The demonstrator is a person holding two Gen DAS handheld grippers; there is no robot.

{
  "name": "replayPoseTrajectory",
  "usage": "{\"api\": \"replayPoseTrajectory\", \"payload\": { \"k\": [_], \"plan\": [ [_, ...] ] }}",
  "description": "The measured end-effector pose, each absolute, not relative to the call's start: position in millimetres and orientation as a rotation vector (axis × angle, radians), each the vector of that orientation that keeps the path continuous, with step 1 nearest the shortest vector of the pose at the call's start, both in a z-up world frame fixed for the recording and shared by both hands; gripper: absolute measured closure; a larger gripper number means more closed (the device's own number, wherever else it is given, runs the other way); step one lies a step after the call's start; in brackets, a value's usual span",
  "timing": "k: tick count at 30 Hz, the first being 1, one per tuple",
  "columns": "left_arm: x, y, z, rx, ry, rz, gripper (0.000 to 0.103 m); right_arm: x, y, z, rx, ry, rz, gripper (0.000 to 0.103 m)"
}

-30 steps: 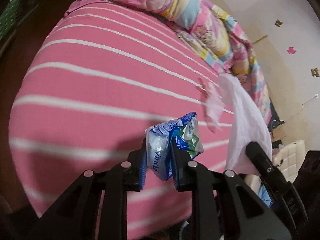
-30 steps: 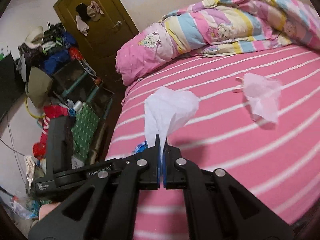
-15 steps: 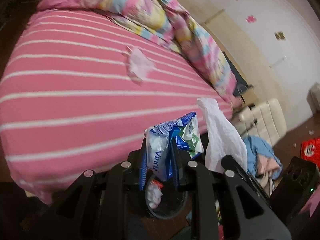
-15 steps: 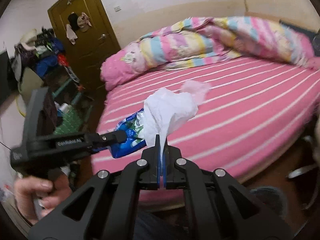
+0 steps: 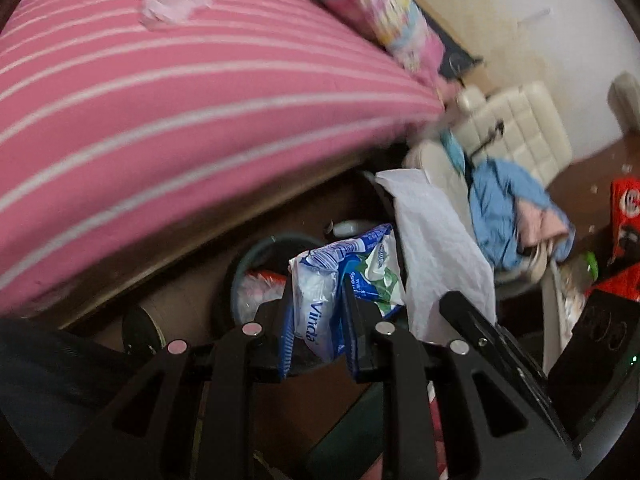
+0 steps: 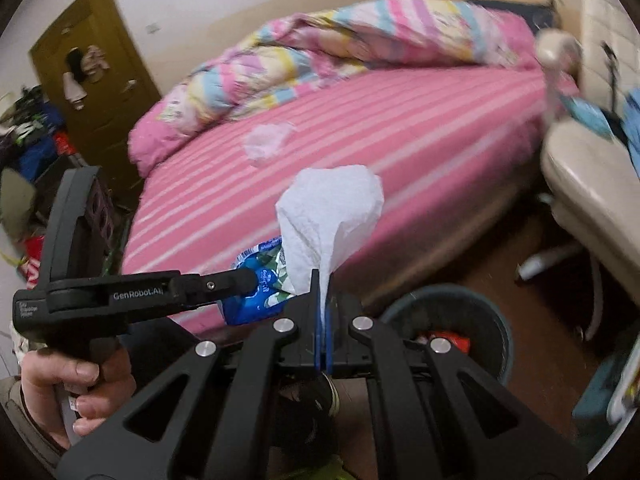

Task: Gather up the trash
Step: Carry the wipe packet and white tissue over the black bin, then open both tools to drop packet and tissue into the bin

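Pink bedding with white stripes (image 6: 400,128) fills the space ahead of both claws, a pastel cartoon quilt (image 6: 340,44) heaped along its far side and a crumpled pale pink tissue (image 6: 267,141) lying on the sheet well beyond the fingertips. The left gripper (image 5: 316,316) is clamped on a crinkled blue-and-white plastic tissue packet (image 5: 340,276) printed "Vinda", which stands up between its blue pads. The right gripper (image 6: 322,300) is pinched tight on the lower tip of a white crumpled paper tissue (image 6: 330,216) that fans out above the jaws. A bare hand (image 6: 76,384) grips the left tool's handle, holding it level and pointed across in front of the right claw, packet just beside the tissue. Below and just beyond both claws sits a round dark teal waste bin (image 6: 452,320) on the brown floor, wrappers inside. A second ago both claws faced only the bed; they have since swung down past its edge, bringing the bin under them.
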State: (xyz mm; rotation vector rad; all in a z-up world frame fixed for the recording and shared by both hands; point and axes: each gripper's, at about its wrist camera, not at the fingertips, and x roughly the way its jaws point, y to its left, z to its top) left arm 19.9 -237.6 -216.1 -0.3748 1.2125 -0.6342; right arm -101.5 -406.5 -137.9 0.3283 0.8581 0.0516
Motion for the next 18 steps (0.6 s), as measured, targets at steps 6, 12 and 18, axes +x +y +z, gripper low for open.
{"api": "replayPoseTrajectory", "payload": {
  "k": [6,12,18],
  "plan": [
    [21.2,-284.7,-256.2,-0.288,1.287,-0.653,0.083,-108.7,-442.0,-176.4,0.396,0.920,-0.024,0.101],
    [28.1,-316.2,-302.1,-0.207,1.386,-0.649,0.083,-111.5,-467.1,-219.1,0.460,0.999,-0.085,0.101],
    [38.5,-340.9,-348.4,-0.129,1.499,-0.633,0.083,-111.4,-487.3,-259.3,0.501,1.091,-0.137,0.101]
  ]
}}
